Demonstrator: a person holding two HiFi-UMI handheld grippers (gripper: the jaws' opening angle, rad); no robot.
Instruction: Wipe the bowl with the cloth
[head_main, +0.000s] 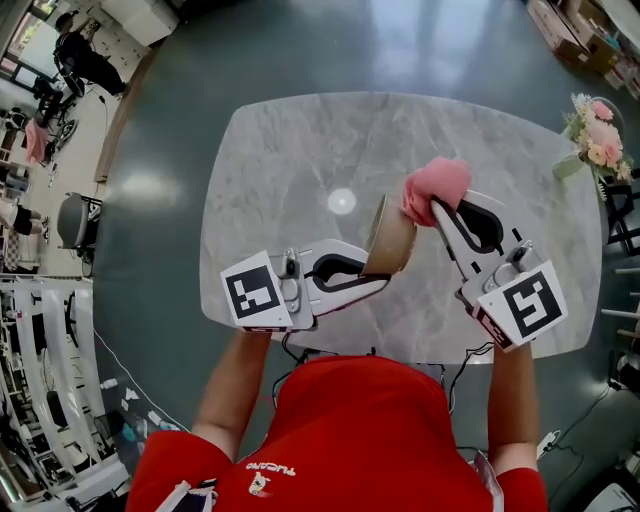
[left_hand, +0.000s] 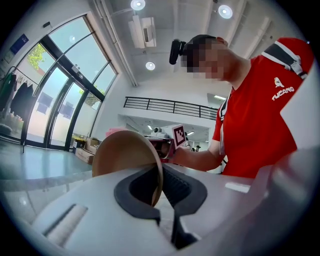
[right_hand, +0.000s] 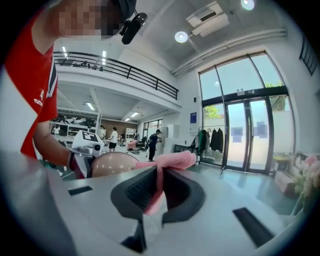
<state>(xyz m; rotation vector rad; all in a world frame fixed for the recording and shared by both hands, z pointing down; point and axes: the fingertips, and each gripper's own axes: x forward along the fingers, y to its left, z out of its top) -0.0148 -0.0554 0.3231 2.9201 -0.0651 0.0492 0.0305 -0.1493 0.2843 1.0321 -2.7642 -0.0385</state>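
A tan bowl (head_main: 390, 238) stands on edge above the marble table (head_main: 290, 160), its opening facing right. My left gripper (head_main: 378, 278) is shut on its lower rim. In the left gripper view the bowl (left_hand: 125, 155) rises from between the dark pads, where that gripper (left_hand: 159, 187) pinches the rim. My right gripper (head_main: 438, 208) is shut on a pink cloth (head_main: 436, 185), which presses against the bowl's upper right rim. In the right gripper view the cloth (right_hand: 167, 162) hangs through that gripper (right_hand: 159, 186), with the bowl (right_hand: 112, 162) just beyond at left.
A bunch of pink and white flowers (head_main: 598, 135) stands off the table's right edge. The table's front edge runs just before the person's red shirt (head_main: 360, 430). Dark floor surrounds the table; racks and chairs (head_main: 70, 220) stand far left.
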